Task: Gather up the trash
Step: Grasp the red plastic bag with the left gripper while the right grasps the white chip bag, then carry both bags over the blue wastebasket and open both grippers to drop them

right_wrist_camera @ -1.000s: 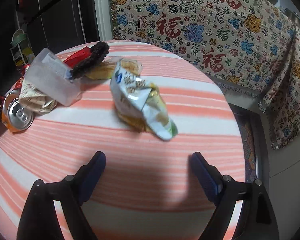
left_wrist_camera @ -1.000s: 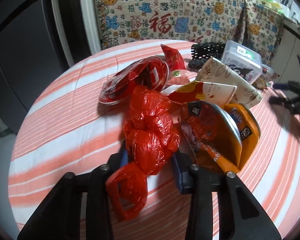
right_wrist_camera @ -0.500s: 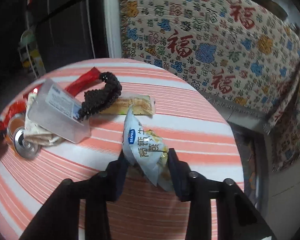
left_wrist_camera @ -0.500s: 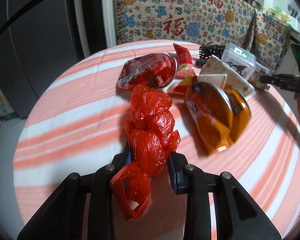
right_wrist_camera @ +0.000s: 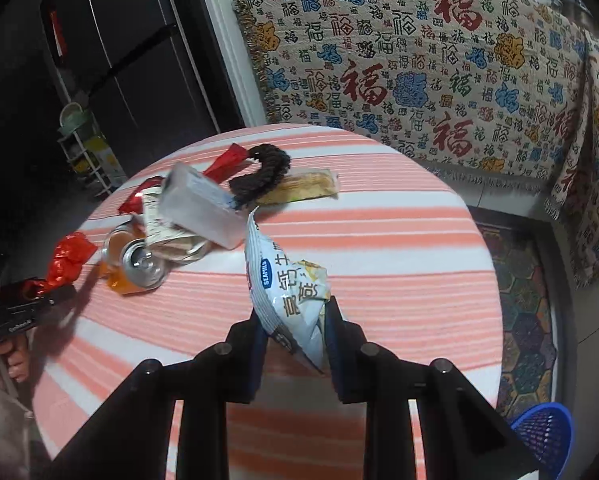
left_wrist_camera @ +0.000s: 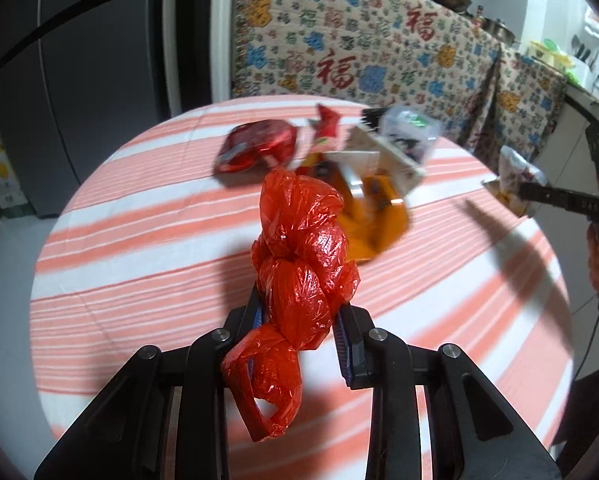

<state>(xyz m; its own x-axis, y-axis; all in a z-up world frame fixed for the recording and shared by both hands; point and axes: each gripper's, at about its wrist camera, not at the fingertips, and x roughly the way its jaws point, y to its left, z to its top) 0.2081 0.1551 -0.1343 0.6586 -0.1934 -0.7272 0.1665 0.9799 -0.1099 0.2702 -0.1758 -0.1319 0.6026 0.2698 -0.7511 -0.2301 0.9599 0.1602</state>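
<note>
The left tool pinches a knotted red plastic bag, held clear above the striped surface. The right tool, jaws just closing, clamps a pale snack packet, seemingly lifted off the surface; remaining litter sits behind

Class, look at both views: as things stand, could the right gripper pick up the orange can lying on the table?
Probably not yet. The right gripper has just closed on the white snack packet, so its fingers are occupied. The orange can lies off to its left, uncovered on top.
</note>
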